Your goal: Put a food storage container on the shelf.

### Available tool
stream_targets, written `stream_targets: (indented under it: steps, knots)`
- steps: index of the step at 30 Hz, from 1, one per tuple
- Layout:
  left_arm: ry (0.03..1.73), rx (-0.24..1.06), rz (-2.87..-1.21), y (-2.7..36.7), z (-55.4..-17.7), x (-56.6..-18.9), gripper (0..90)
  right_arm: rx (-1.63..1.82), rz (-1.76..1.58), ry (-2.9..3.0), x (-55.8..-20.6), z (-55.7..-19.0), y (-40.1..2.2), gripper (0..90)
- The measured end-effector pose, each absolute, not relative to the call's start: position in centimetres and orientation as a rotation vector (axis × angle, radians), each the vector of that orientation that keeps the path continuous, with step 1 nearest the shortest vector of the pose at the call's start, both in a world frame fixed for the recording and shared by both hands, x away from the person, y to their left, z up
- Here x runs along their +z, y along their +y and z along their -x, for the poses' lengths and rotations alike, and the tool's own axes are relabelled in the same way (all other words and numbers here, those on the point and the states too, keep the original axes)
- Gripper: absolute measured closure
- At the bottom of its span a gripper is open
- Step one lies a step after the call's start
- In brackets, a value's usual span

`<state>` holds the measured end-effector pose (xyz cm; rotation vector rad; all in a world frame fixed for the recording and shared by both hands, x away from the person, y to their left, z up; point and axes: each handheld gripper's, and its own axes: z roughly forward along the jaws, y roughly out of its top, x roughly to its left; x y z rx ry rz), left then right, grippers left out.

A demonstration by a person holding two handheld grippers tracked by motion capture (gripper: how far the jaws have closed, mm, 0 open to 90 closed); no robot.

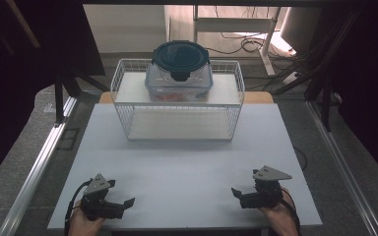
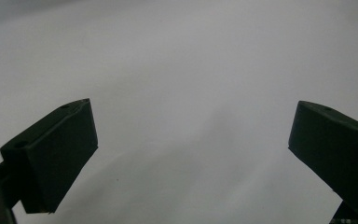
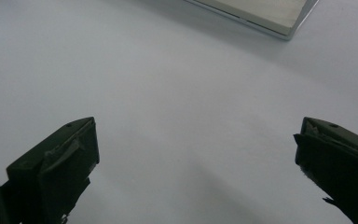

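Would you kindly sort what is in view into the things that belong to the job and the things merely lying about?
Belonging to the job:
- lidded container, sitting in the wire basket
- left gripper, open
- right gripper, open

Lying about:
- white table
- cables on the floor behind
- desk frame behind

Your left hand-held gripper [image 2: 191,149]: two black jaws set wide apart, nothing between them. Beneath them you have bare white desk [image 2: 186,70], evenly lit.

Grey carpet floor [image 1: 24,147] surrounds a white table [image 1: 187,167] (cables [image 1: 241,46] trail behind) in dim light.
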<state>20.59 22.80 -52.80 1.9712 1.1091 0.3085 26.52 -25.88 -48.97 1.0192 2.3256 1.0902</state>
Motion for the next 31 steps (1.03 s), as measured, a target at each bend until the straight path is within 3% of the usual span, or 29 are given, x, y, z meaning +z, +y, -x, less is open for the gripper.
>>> stream_targets:
  steps: [31]
  knots:
    - [1.171,0.271,-2.101,22.2,-21.5,-54.5,0.9,0.966,-1.076,2.442,-51.2,-26.5,-25.8,0.0]
